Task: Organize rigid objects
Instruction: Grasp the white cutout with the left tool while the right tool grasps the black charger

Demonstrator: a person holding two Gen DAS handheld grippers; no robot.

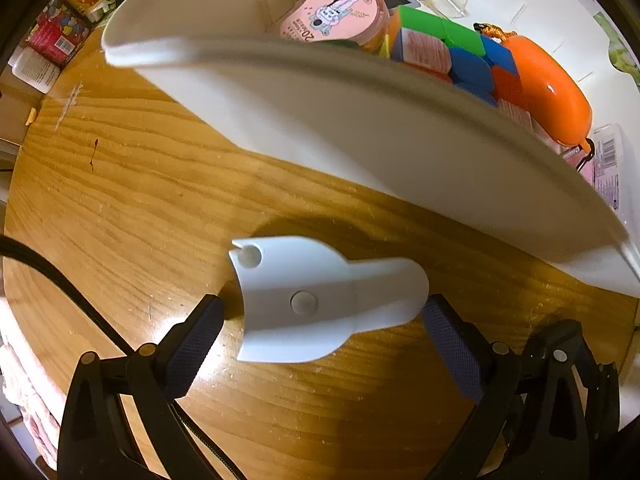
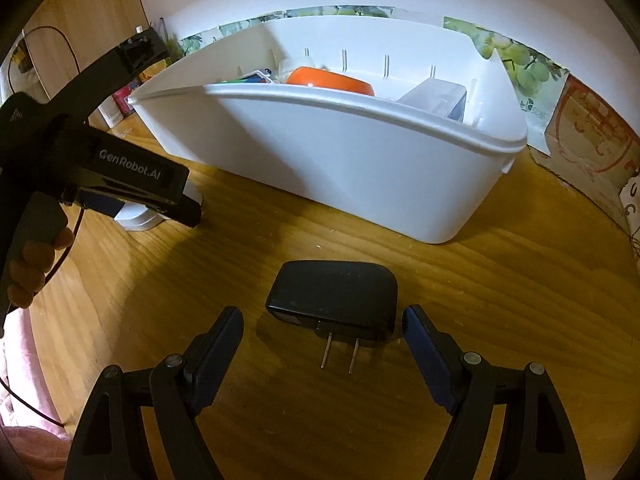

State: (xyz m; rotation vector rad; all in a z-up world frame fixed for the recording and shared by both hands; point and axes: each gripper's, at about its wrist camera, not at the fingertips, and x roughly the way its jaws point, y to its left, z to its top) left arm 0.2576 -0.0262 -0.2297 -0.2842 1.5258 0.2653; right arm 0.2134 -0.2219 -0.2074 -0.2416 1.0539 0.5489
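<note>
So from where I'm standing, both hands are lined up for a pickup and neither has grabbed yet. The left hand-held gripper [image 1: 322,320] has its jaws spread wide around a white plastic clip-shaped piece with a round button on top [image 1: 320,300], which lies flat on the wooden table [image 1: 140,200]. The pads sit just beside each end of it; I can't tell if the one by the rounded end is already touching.

The right hand-held gripper [image 2: 322,332] is also wide open, straddling a black plastic wall charger with 2 metal prongs [image 2: 334,300]. The prongs point back toward the gripper, and the body lies flat on the table, with a clear gap to the pad on the prong-free left side and almost none on the other.

Just behind both items is the white plastic organizer bin with divider slots [image 2: 340,152]. It already holds a round pink-lidded container [image 1: 340,12], a multicoloured puzzle cube [image 1: 452,52] and a glossy orange capsule-shaped case [image 1: 548,88].

My read: this is the grasp step for the last loose pieces. Next move calls for closing squarely on each body, not the prongs, then lifting high enough to clear the bin's rim and dropping into a free section.
</note>
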